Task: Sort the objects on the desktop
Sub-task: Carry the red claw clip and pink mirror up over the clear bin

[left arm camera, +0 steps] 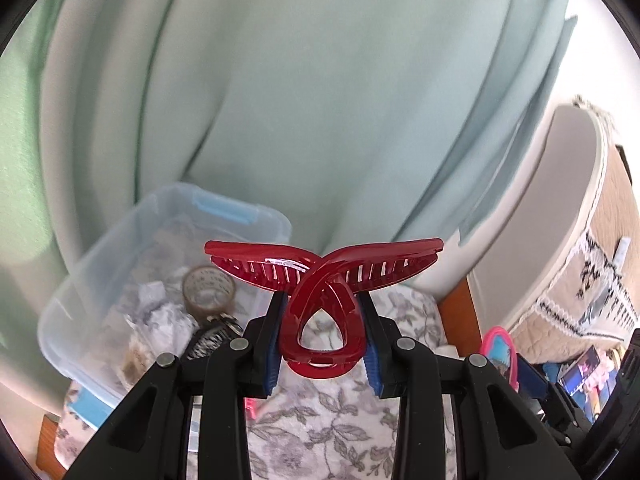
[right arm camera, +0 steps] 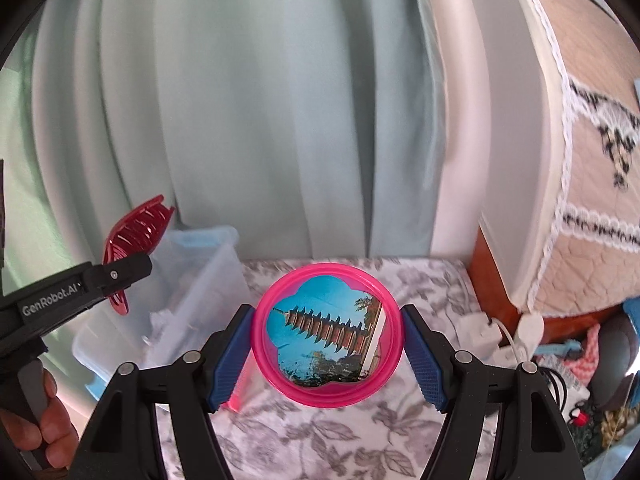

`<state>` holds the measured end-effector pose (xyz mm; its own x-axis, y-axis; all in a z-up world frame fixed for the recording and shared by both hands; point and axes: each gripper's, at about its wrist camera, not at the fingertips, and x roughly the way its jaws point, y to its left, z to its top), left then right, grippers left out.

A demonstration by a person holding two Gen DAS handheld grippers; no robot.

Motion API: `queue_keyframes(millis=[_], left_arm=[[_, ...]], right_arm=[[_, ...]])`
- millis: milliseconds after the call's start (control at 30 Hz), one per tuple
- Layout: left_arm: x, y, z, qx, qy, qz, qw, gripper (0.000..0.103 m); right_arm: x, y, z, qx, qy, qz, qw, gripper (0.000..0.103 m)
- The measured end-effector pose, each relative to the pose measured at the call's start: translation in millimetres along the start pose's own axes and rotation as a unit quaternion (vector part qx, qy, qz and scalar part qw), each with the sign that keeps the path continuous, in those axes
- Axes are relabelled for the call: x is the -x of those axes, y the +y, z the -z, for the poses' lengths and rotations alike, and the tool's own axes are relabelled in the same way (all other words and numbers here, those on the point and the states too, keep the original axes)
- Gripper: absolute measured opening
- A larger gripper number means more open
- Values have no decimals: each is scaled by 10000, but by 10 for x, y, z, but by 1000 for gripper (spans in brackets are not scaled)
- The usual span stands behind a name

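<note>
My left gripper (left arm camera: 322,344) is shut on a red hair claw clip (left arm camera: 320,280) by its looped handle, held in the air above the floral cloth, right of the clear plastic bin (left arm camera: 92,280). In the right wrist view the same clip (right arm camera: 134,236) and the left gripper (right arm camera: 120,276) show at the left, beside the bin (right arm camera: 200,280). My right gripper (right arm camera: 328,336) is shut on a round pink hand mirror (right arm camera: 327,328) with a pagoda picture, its handle pointing down left. The mirror also shows in the left wrist view (left arm camera: 500,350).
The bin holds a tape roll (left arm camera: 208,290), crumpled paper (left arm camera: 164,316) and a zebra-patterned item (left arm camera: 210,340). A pale green curtain (left arm camera: 320,100) hangs behind. A white appliance with a lace cover (right arm camera: 560,160) stands right. A white plug and cable (right arm camera: 520,332) lie on the floral tablecloth (right arm camera: 320,440).
</note>
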<state>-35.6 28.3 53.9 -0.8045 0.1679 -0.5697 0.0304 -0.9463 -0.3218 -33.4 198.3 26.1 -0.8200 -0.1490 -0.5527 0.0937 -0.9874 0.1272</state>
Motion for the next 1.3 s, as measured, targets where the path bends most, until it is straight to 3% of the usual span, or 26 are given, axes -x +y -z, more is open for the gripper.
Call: queue_keyframes(millis=[567, 1300], left_arm=[[432, 550, -273, 345, -502, -318, 9976, 35], [460, 1346, -310, 867, -538, -757, 9919, 35]], right_arm=[[227, 628, -420, 296, -498, -588, 9966, 75], [-109, 1486, -444, 936, -244, -1103, 9892, 75]])
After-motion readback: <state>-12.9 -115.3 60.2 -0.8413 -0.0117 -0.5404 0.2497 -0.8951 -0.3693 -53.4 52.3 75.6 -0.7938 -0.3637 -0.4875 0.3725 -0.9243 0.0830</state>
